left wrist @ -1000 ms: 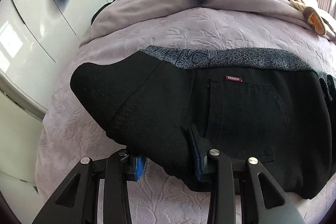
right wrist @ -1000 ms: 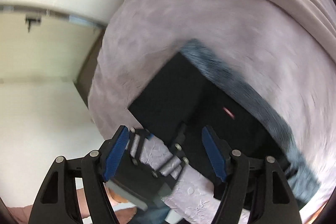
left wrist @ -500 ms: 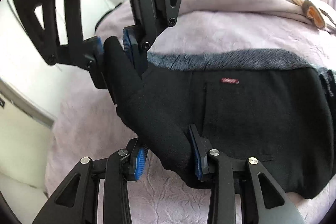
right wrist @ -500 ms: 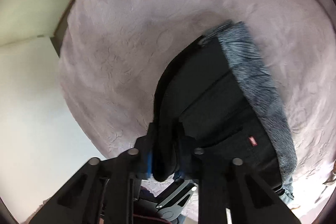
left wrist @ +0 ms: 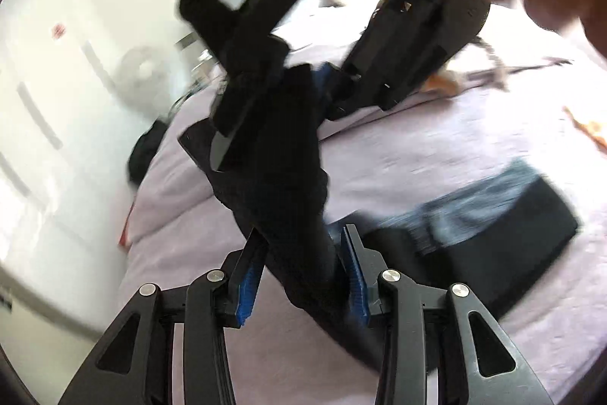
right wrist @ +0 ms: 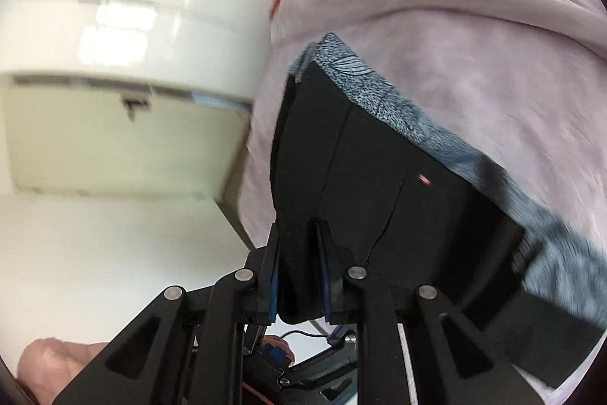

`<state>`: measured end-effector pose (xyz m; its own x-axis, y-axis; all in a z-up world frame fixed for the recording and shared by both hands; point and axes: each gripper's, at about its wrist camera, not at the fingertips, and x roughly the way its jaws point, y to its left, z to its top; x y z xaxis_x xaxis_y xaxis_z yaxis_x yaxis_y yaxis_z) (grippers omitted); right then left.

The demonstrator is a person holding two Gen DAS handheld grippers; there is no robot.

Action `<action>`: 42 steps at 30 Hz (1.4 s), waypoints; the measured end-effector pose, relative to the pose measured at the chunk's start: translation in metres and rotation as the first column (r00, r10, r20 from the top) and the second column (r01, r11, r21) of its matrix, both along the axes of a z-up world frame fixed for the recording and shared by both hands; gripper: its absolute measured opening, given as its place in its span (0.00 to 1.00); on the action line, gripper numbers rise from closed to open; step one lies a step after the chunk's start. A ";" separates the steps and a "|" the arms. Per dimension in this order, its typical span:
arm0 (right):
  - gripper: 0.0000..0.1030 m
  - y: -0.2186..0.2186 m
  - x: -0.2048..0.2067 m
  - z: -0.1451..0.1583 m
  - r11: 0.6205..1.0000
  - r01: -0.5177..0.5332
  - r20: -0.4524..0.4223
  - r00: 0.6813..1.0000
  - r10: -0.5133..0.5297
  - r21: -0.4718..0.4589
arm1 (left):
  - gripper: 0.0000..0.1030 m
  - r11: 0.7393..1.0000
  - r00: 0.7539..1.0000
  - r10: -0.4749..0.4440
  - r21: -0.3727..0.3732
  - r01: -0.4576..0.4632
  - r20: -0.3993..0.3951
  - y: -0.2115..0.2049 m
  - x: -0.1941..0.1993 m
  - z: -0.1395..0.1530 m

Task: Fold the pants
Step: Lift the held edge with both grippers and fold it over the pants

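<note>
While both my claws clamp black fabric, the pants [right wrist: 383, 185] hang half-lifted off the lilac bedspread [right wrist: 474, 37]. My right gripper [right wrist: 301, 281] has its blue pads pinched tight on a folded corner of the cloth, its jaws having just been closing with the cloth between them. From that pinch the garment runs up and away to the right, its long axis slanting across the bed, with the grey patterned waistband [right wrist: 383, 101] along its far edge and a small red label [right wrist: 423, 180] just beyond my fingertips to the right. My left gripper [left wrist: 303, 276] holds a thick bunch of the same black fabric [left wrist: 280, 177] between its pads; the bunch rises ahead of the claw as a taut column toward my other tool, which is blurred directly above and in front. To the right of the left claw, the rest of the pants lies flat on the bedspread [left wrist: 436, 147], waistband on the far side. White cabinet doors [left wrist: 57, 82] stand left of the left claw. There are no containers to report.
</note>
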<state>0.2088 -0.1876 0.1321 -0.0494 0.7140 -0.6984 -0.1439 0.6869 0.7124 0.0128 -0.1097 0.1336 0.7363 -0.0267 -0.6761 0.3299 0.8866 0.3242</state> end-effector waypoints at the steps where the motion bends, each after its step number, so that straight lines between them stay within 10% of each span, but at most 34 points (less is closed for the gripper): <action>1: 0.18 -0.024 -0.012 0.005 0.999 0.042 0.013 0.999 -0.042 0.022 | 0.39 0.999 0.999 -0.037 0.005 0.037 0.003 -0.016 -0.003 0.003; 6: 0.18 -0.153 -0.075 0.002 0.950 0.272 0.029 0.960 -0.279 0.154 | 0.39 0.975 0.977 -0.212 0.057 0.213 -0.011 -0.096 -0.017 -0.004; 14: 0.18 -0.286 -0.148 -0.091 0.830 0.514 -0.081 0.857 -0.509 0.217 | 0.39 0.903 0.916 -0.368 0.174 0.392 -0.158 -0.200 -0.045 -0.089; 21: 0.17 -0.333 -0.180 -0.178 0.779 0.603 -0.194 0.796 -0.573 0.171 | 0.40 0.870 0.893 -0.386 0.231 0.436 -0.233 -0.221 -0.052 -0.126; 25: 0.17 -0.340 -0.184 -0.178 0.771 0.613 -0.174 0.789 -0.589 0.170 | 0.46 0.860 0.877 -0.404 0.219 0.461 -0.260 -0.215 -0.053 -0.120; 31: 0.17 -0.312 -0.184 -0.159 0.822 0.567 -0.068 0.823 -0.564 0.039 | 0.53 0.882 0.859 -0.409 0.108 0.459 -0.310 -0.176 -0.055 -0.094; 35: 0.23 -0.299 -0.187 -0.150 0.818 0.568 -0.025 0.820 -0.572 -0.086 | 0.54 0.954 0.890 -0.278 0.006 0.301 -0.361 -0.133 -0.029 -0.081; 37: 0.27 -0.300 -0.192 -0.143 0.808 0.578 0.000 0.813 -0.582 -0.114 | 0.73 0.982 0.902 -0.176 -0.012 0.186 -0.394 -0.109 -0.008 -0.081; 42: 0.30 -0.300 -0.185 -0.115 0.753 0.595 0.124 0.801 -0.586 -0.280 | 0.76 1.000 0.918 0.002 -0.017 -0.010 -0.397 -0.066 0.026 -0.080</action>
